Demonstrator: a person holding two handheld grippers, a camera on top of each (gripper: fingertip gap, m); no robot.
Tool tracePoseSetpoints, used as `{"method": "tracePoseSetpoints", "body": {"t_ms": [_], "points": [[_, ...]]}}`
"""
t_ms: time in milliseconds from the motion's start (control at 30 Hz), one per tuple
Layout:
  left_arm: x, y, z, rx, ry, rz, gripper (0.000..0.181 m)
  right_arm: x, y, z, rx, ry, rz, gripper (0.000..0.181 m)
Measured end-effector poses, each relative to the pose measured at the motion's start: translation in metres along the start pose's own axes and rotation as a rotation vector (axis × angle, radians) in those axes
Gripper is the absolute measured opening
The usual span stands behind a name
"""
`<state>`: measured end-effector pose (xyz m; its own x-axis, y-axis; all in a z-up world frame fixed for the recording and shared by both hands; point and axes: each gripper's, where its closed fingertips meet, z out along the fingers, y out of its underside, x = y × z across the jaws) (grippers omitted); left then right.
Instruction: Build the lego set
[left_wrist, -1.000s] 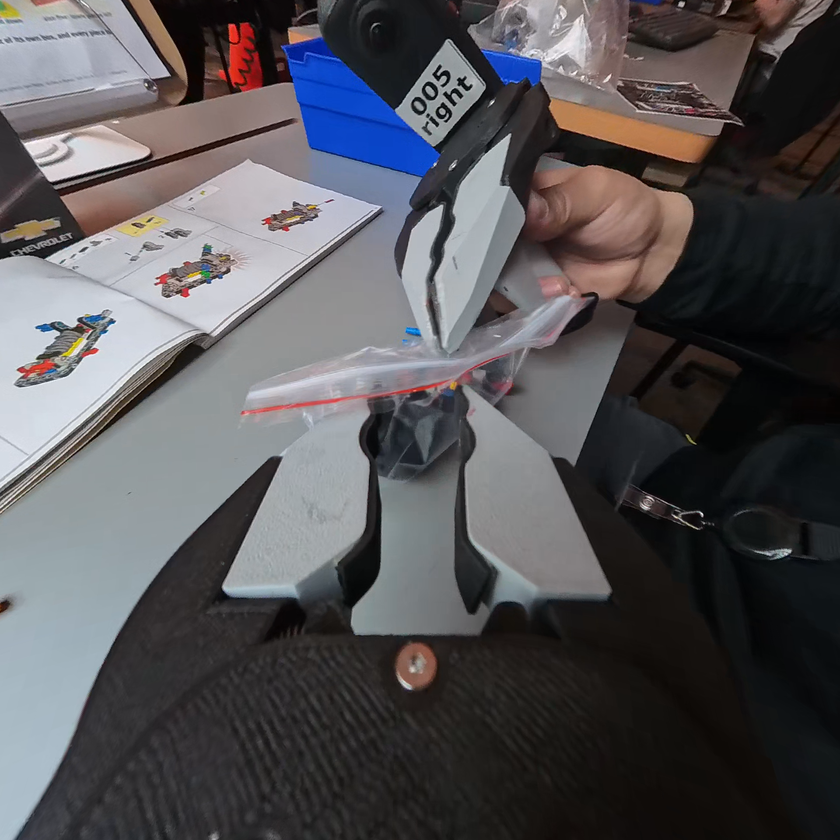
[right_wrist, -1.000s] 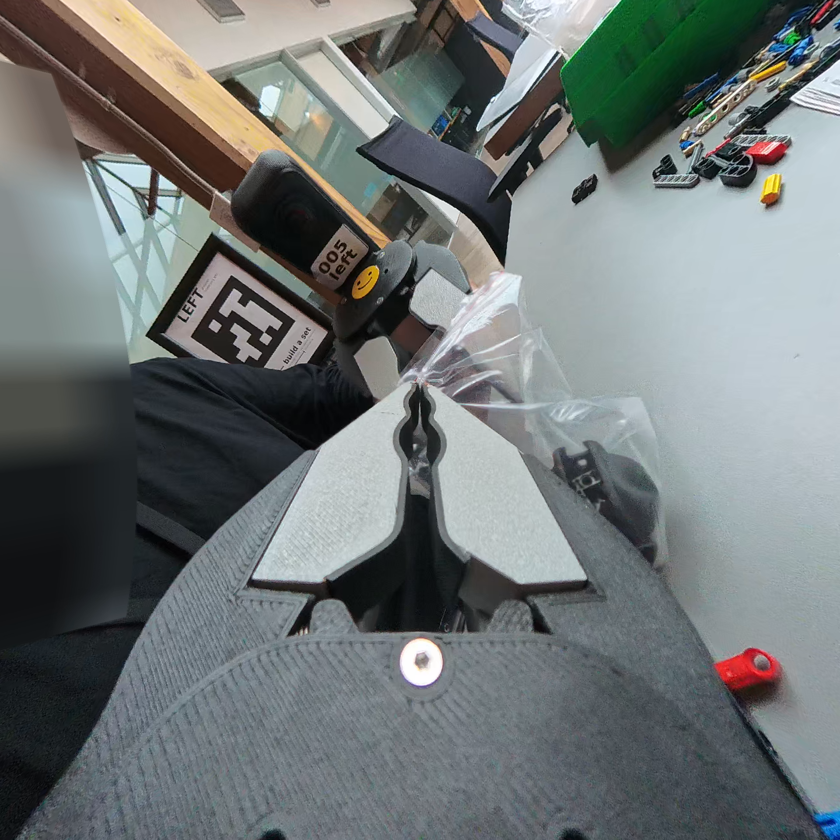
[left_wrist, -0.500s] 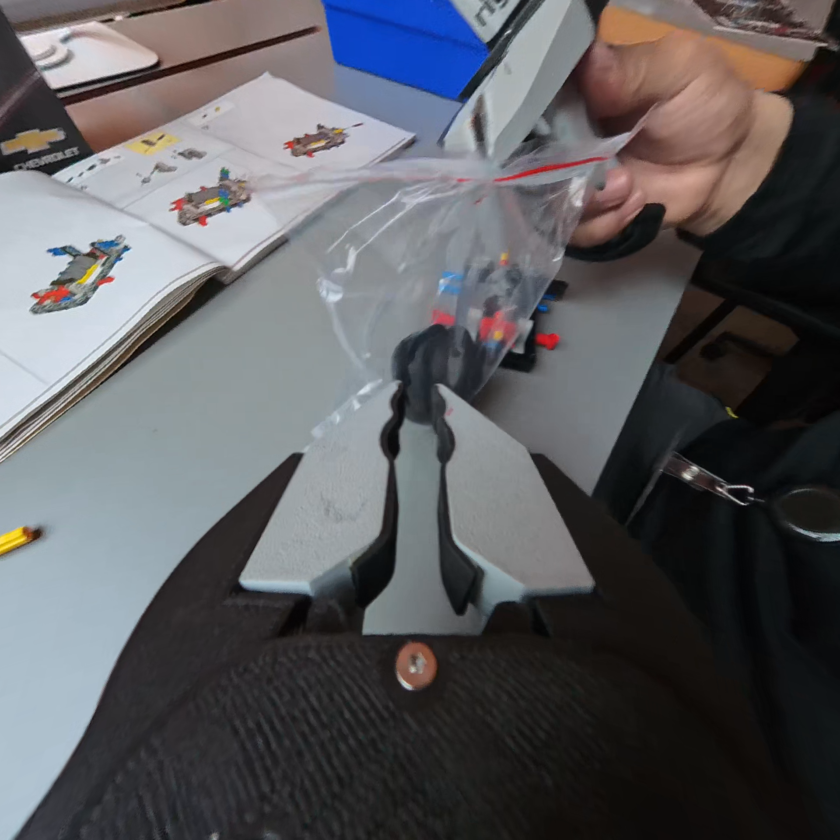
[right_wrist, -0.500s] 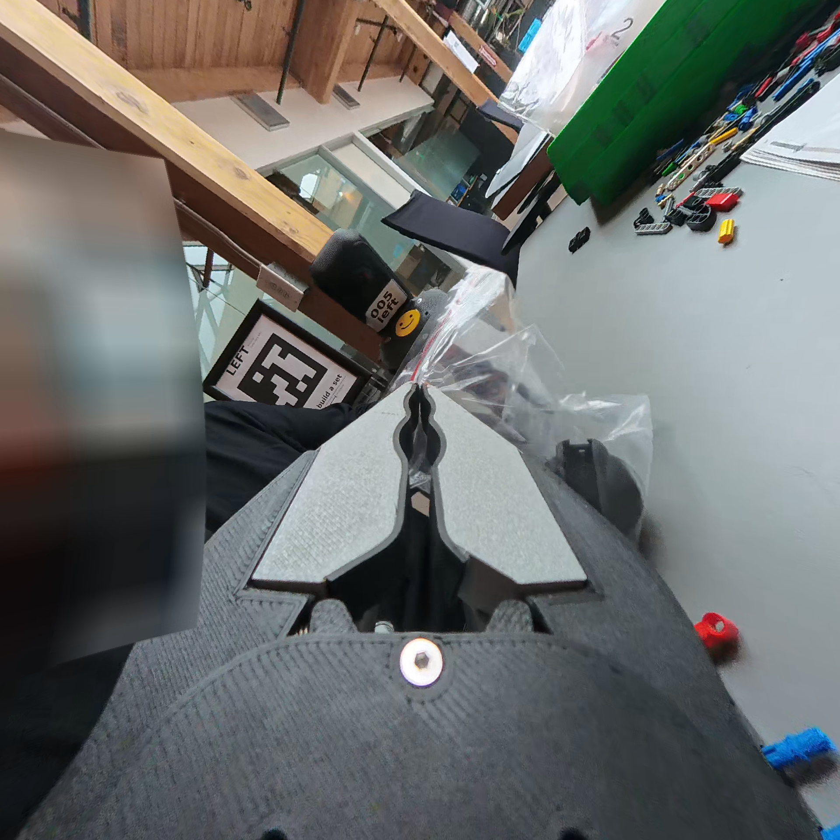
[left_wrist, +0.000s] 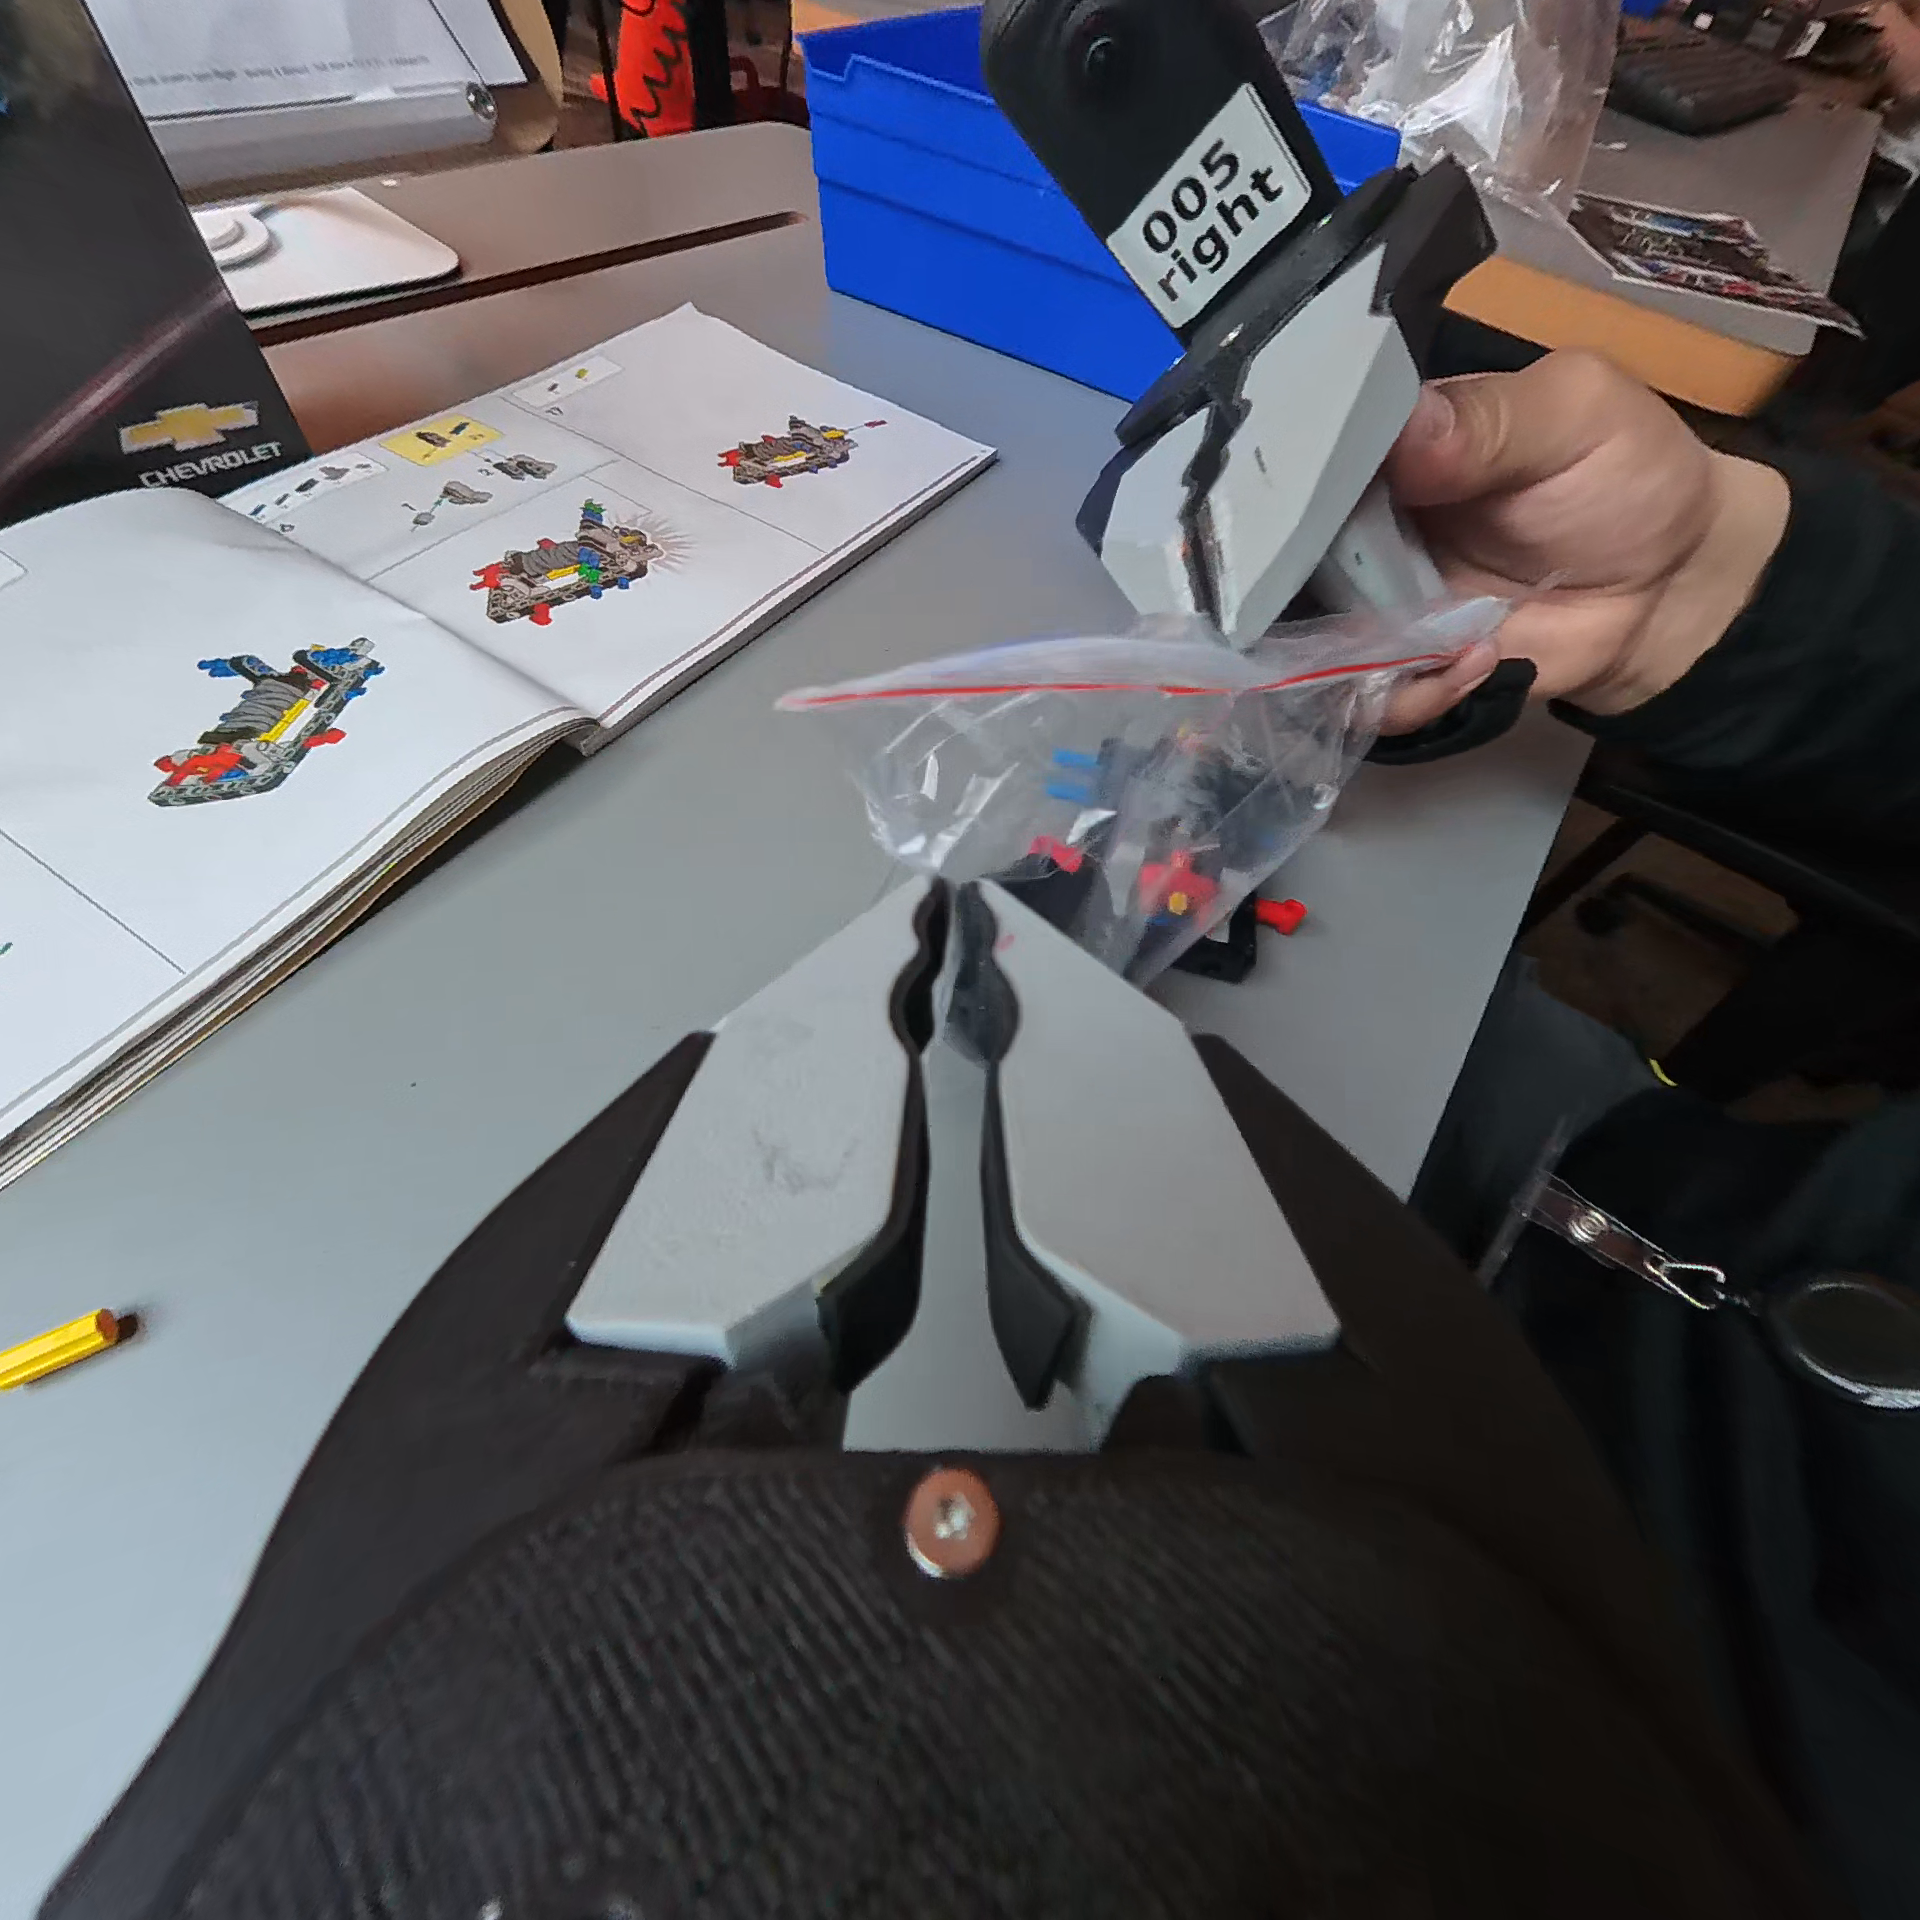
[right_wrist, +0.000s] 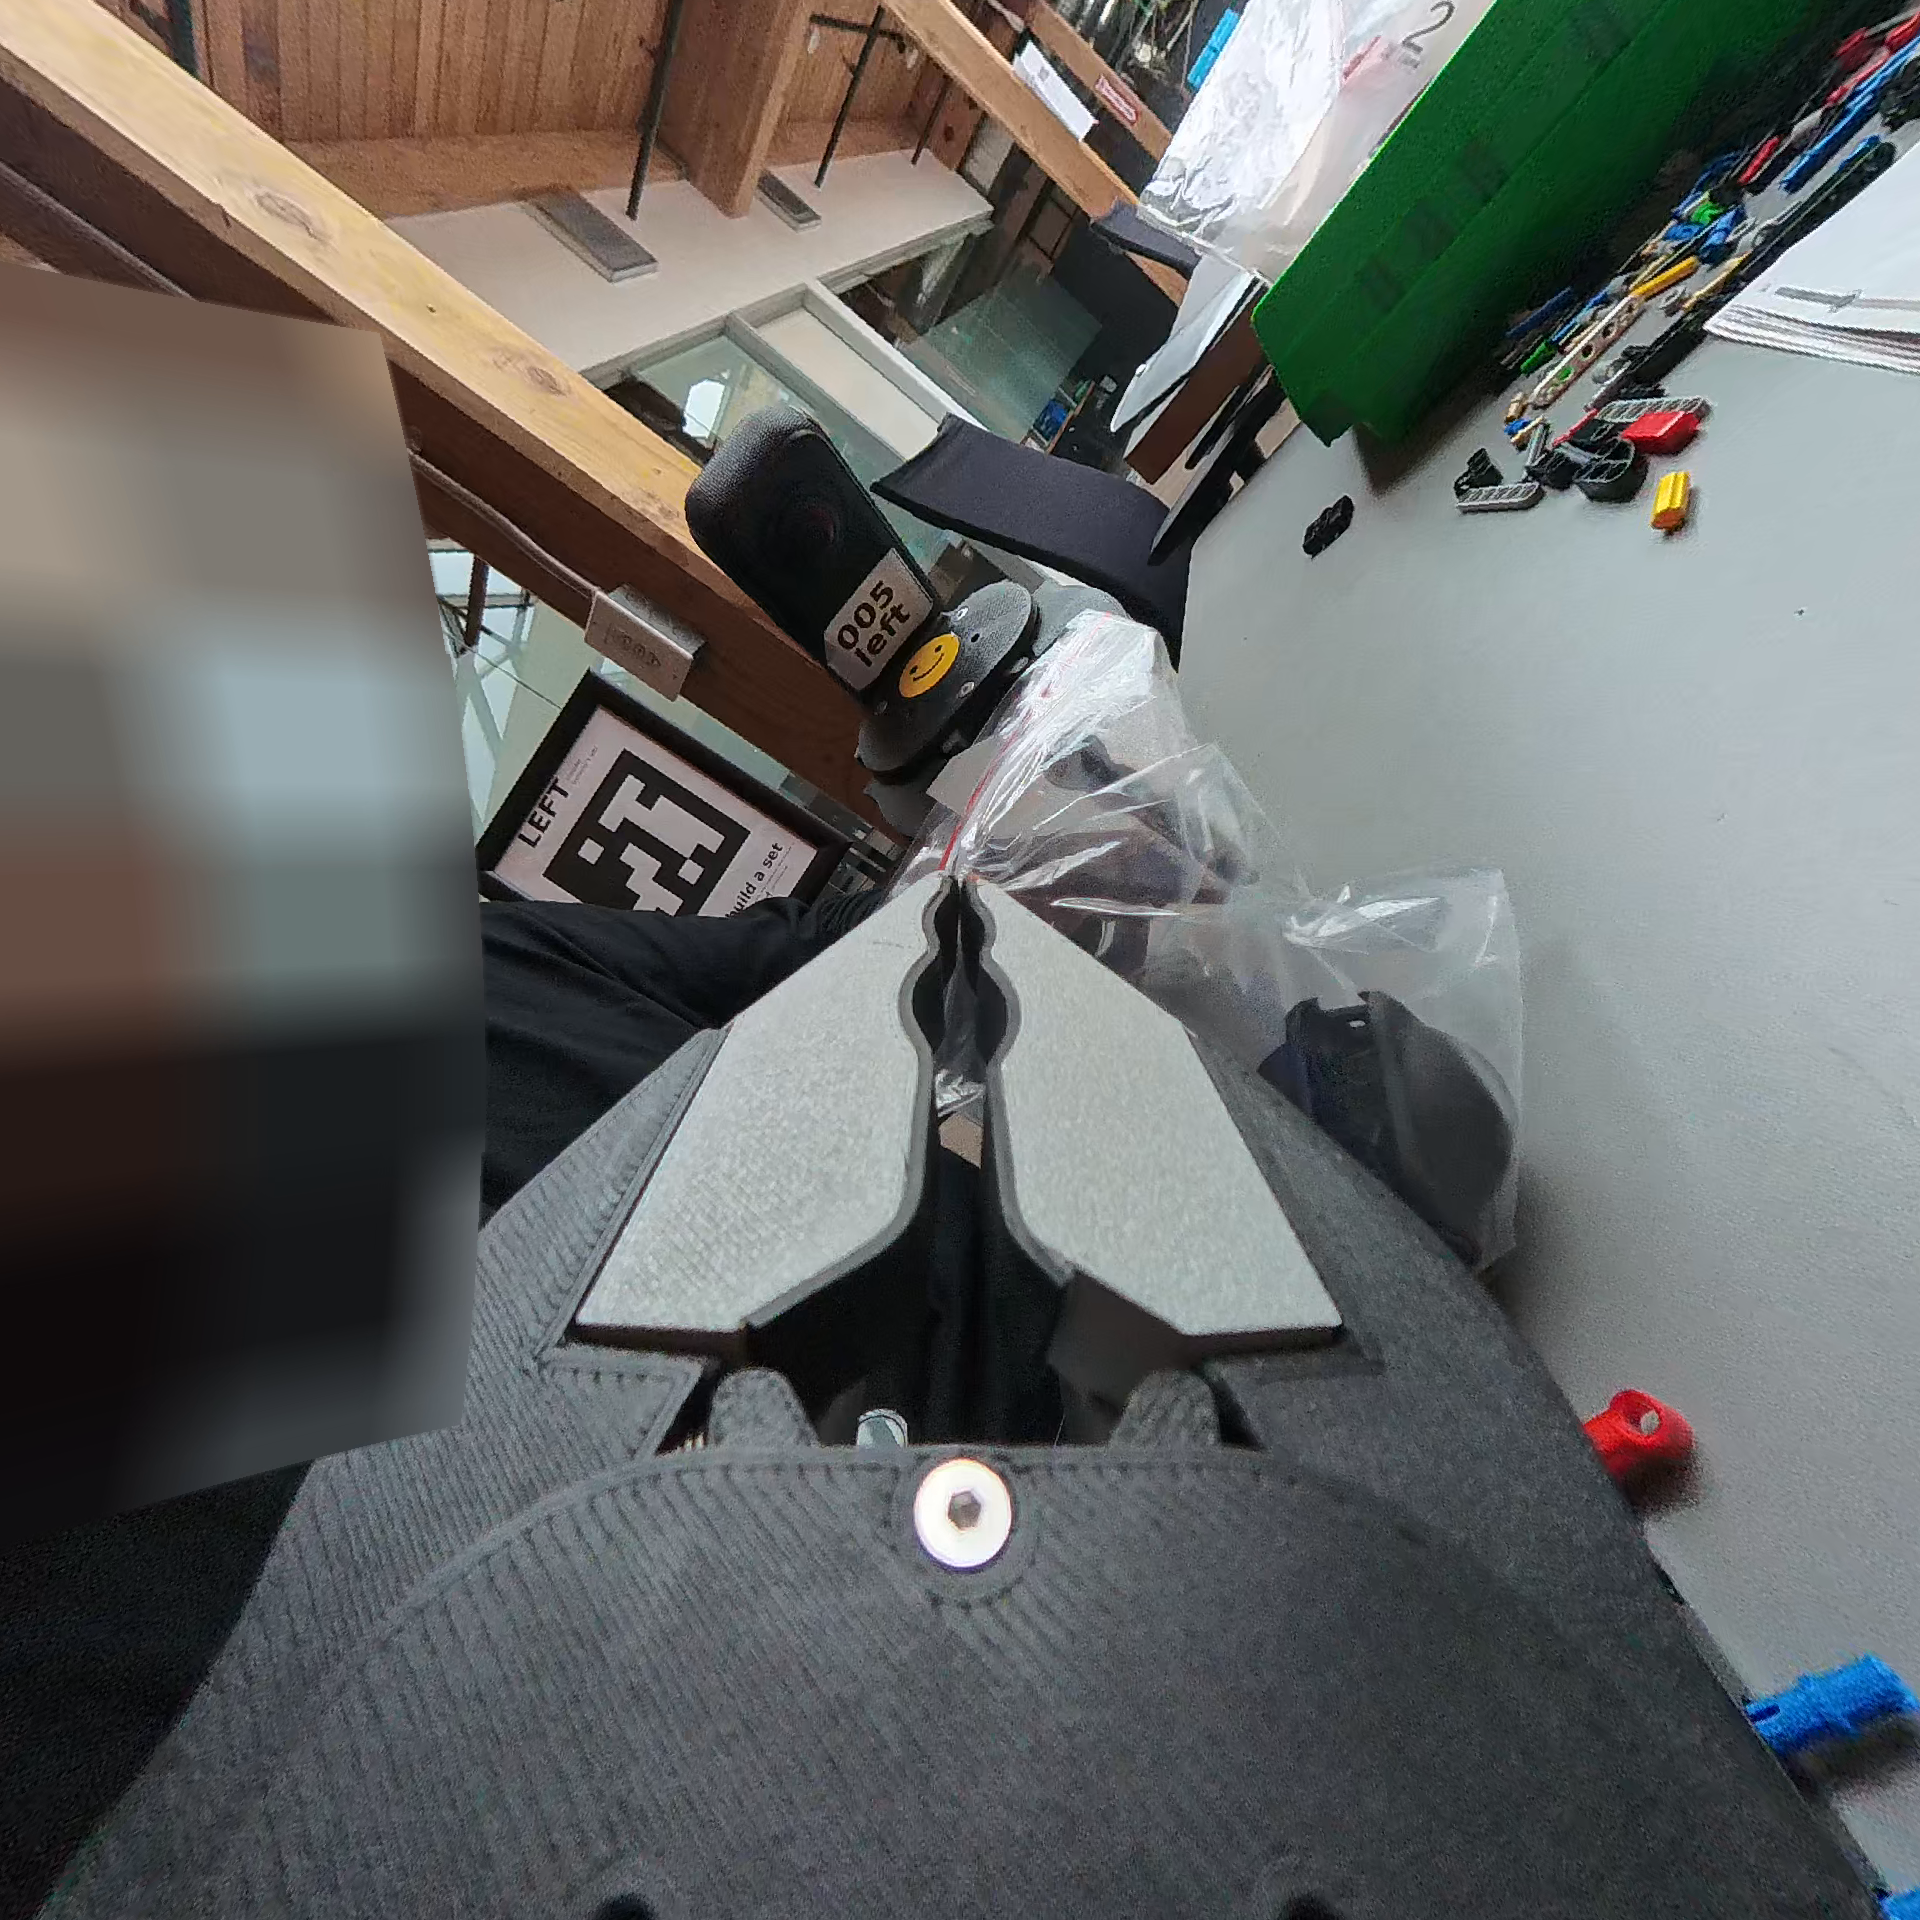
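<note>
While the left tongs (left_wrist: 951, 899) pinch the lower end of the clear bag (left_wrist: 1101, 790) of lego pieces, the right tongs (left_wrist: 1205, 608) clamp its red-striped top edge above the grey desk (left_wrist: 644, 935) (open instruction booklet (left_wrist: 416, 623) at left). Right wrist view: right tongs (right_wrist: 954, 888) closed on bag (right_wrist: 1195, 883); loose pieces (right_wrist: 1621, 457) lie far right.

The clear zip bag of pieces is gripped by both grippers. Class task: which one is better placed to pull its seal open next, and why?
Right, probably. The right gripper is shut on the clear zip bag at its red seal line, while the left gripper pinches the lower corner, so it can only anchor.
</note>
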<state>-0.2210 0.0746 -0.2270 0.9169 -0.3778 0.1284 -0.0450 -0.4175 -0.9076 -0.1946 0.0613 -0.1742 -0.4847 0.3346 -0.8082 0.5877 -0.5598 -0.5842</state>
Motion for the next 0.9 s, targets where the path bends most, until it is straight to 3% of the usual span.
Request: {"method": "tracePoseSetpoints", "body": {"t_ms": [167,267,467,567,667,900], "points": [[0.001,0.006,-0.005,-0.029,0.051,0.046,0.000,0.010,-0.013,-0.015,0.054,0.141,-0.087,0.000],[0.002,-0.002,-0.018,0.041,0.132,0.026,0.000,0.019,-0.028,-0.037,0.107,0.270,-0.152,0.000],[0.001,-0.003,-0.030,0.043,0.184,0.082,0.000,0.023,-0.025,-0.036,0.116,0.234,-0.093,0.000],[-0.009,-0.010,-0.039,0.042,0.083,0.120,0.010,0.017,-0.023,-0.028,0.107,0.206,-0.092,0.000],[0.004,-0.023,-0.046,0.046,0.032,0.181,0.023,0.013,-0.022,-0.023,0.112,0.170,-0.076,0.000],[0.018,-0.026,-0.024,0.023,-0.144,0.240,0.039,0.011,-0.019,-0.015,0.139,0.130,-0.022,0.000]]}}
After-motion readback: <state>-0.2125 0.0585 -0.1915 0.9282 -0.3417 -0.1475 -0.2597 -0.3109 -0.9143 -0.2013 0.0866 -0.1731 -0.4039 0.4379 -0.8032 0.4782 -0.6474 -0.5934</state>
